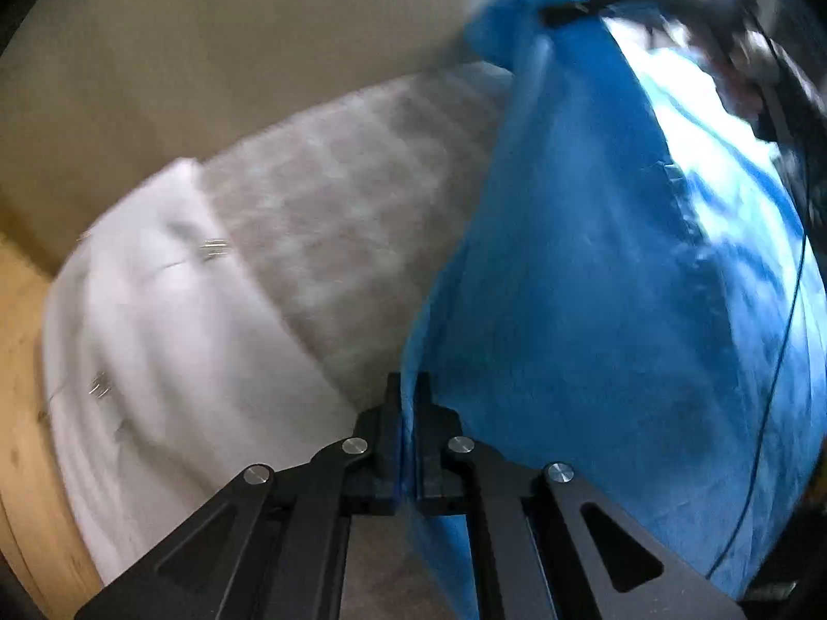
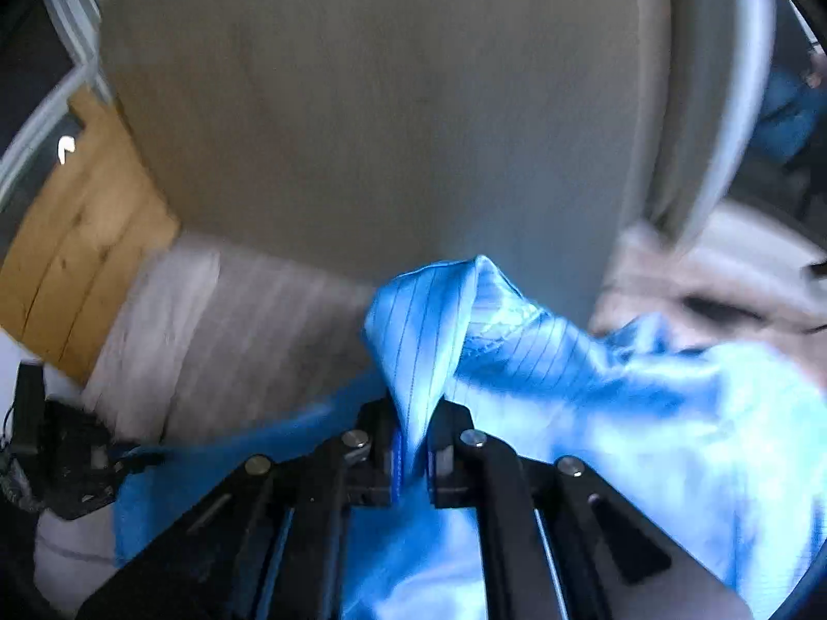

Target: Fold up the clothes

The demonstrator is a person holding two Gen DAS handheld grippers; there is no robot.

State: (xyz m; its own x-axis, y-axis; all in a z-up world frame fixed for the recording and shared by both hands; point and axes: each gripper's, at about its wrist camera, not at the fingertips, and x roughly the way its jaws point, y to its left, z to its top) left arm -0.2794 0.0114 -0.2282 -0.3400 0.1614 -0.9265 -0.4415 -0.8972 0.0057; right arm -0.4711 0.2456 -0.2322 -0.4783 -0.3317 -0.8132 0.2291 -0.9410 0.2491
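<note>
Blue garment: left gripper and right gripper each pinch an edge, cloth hanging toward 3 o'clock. Step, likely: spreading it aloft over the bed. Next calls for lowering it flat.

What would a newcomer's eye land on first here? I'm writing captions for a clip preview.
The bright blue garment dominates, stretched in the air between both grippers. The left gripper pinches one edge low in its view; the right gripper clamps a bunched fold, its pinstripes showing. Behind lies a blurred pale checked bed cover.
</note>
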